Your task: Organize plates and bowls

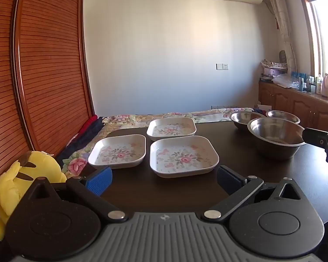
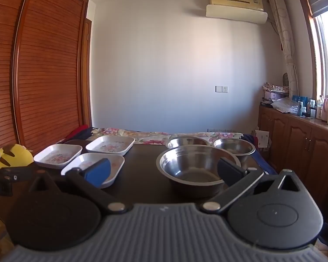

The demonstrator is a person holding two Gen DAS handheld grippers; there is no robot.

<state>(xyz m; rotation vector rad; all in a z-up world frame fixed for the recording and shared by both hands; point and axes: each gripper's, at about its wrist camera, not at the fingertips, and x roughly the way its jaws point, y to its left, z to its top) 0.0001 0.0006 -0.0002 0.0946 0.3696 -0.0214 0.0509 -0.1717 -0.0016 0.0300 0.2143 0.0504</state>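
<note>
Three square white plates with pink flower prints lie on the dark table [image 1: 240,144]: a near right plate [image 1: 182,156], a left plate [image 1: 119,151] and a far plate [image 1: 171,128]. Three steel bowls stand to the right: a large near bowl [image 1: 275,138], a far left bowl [image 1: 246,119] and a far right bowl [image 1: 283,115]. My left gripper [image 1: 164,179] hangs open just short of the near right plate, nothing between its blue pads. My right gripper [image 2: 163,171] is open too, in front of the large bowl [image 2: 194,169], its right finger [image 2: 229,171] overlapping the bowl's rim in the picture.
A yellow plush toy [image 1: 21,187] sits at the table's left edge beside a slatted wooden wardrobe [image 1: 43,65]. A floral bedspread [image 1: 164,115] lies behind the table. A wooden cabinet with bottles [image 2: 306,131] runs along the right wall under the window.
</note>
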